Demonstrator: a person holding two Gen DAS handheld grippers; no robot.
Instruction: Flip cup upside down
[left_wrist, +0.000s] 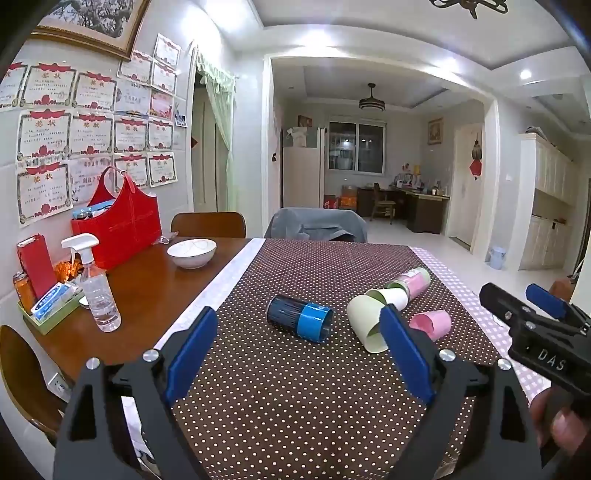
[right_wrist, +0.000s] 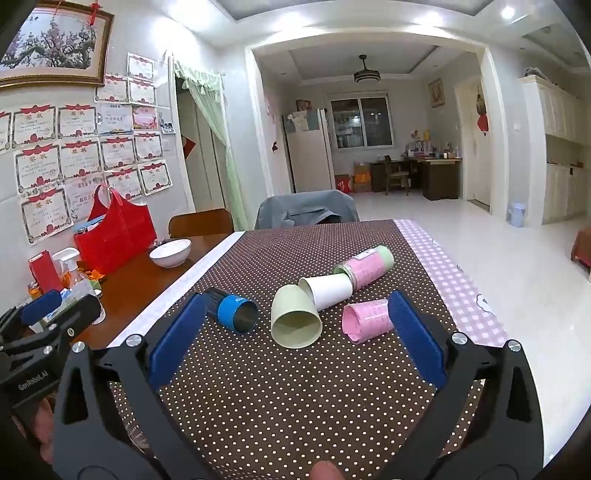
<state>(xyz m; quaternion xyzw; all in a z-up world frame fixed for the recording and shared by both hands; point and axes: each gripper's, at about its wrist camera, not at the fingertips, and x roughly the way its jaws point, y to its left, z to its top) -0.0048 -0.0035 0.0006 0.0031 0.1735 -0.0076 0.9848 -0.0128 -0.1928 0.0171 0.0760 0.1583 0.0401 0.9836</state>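
so nothing's flipped yet, all five cups (right_wrist: 295, 320) lie on their sides mid-table. left gripper (left_wrist: 299, 354) and right gripper (right_wrist: 295, 336) both hang wide open, empty, on the near side.

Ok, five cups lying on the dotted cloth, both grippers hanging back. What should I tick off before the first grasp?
1. Left gripper open and empty: ok.
2. Right gripper open and empty: ok.
3. Dark cup with a blue band lies on its side, apart from the others, mouth toward the cameras: ok.
4. Pale green plastic cup has room for the fingers: not ok, the white paper cup lies against it.
5. Crumpled pink cup has a firm rim: not ok, it looks dented.
6. Tall pink-and-green cup is free of the white cup: cannot tell.
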